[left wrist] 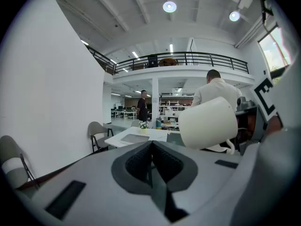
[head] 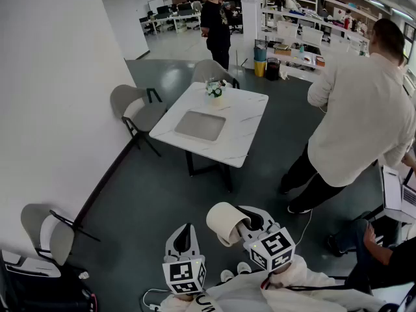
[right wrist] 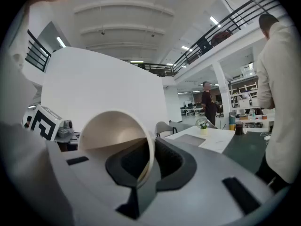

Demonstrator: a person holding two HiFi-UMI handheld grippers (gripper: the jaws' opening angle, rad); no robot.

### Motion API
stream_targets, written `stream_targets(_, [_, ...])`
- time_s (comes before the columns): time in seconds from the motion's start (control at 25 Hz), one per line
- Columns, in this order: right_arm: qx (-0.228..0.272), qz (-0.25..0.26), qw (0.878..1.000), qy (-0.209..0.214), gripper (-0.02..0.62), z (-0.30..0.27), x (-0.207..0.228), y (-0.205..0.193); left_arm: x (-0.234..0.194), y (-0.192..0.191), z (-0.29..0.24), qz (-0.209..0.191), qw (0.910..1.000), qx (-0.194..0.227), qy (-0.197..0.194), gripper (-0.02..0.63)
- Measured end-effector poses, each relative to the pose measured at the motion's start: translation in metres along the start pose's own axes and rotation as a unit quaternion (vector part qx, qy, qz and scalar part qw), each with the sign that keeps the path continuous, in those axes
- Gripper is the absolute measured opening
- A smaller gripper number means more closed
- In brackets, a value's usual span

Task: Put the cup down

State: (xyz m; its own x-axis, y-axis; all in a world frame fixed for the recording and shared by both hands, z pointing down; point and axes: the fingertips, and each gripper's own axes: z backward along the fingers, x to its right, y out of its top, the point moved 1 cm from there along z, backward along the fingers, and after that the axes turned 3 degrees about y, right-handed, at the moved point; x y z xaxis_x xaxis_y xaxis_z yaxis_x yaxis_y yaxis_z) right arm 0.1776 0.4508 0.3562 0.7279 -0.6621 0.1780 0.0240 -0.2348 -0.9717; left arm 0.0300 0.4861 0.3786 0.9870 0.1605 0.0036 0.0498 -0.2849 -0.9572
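Observation:
A cream cup (head: 226, 223) lies tilted on its side in the air, mouth toward me, with my right gripper (head: 247, 226) shut on its rim. In the right gripper view the rim of the cup (right wrist: 115, 133) sits pinched between the jaws of the right gripper (right wrist: 145, 166). My left gripper (head: 184, 238) hangs beside it, shut and empty; in its own view the left gripper (left wrist: 151, 163) shows closed pads, with the cup (left wrist: 209, 124) up to the right. Ahead stands a white marble table (head: 244, 119).
The table carries a grey mat (head: 200, 125) and a small flower pot (head: 215, 90). Grey chairs (head: 138, 108) (head: 44, 229) stand along a white wall on the left. One person in a white shirt (head: 364, 109) stands at the right, another in black (head: 216, 25) at the back.

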Motion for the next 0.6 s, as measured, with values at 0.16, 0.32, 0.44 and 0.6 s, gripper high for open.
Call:
stream_targets(0.16, [-0.002,-0.007,1.000,0.004,0.040,0.001,0.005,-0.005,0.005,0.001,-0.002,-0.001,1.0000,0.000,-0.001,0.009])
stream_targets(0.32, [0.001,-0.015,1.000,0.005,0.040,0.002,0.010,-0.004,0.008,0.000,-0.005,-0.002,1.0000,-0.005,0.000,0.009])
stream_targets(0.44, [-0.001,-0.021,1.000,0.004,0.040,0.002,0.016,-0.004,0.011,-0.002,-0.007,0.001,1.0000,-0.009,0.000,0.009])
stream_targets(0.6, [-0.002,-0.023,1.000,0.009,0.040,-0.001,0.020,-0.006,0.011,-0.005,-0.011,0.003,0.9999,-0.015,0.003,0.009])
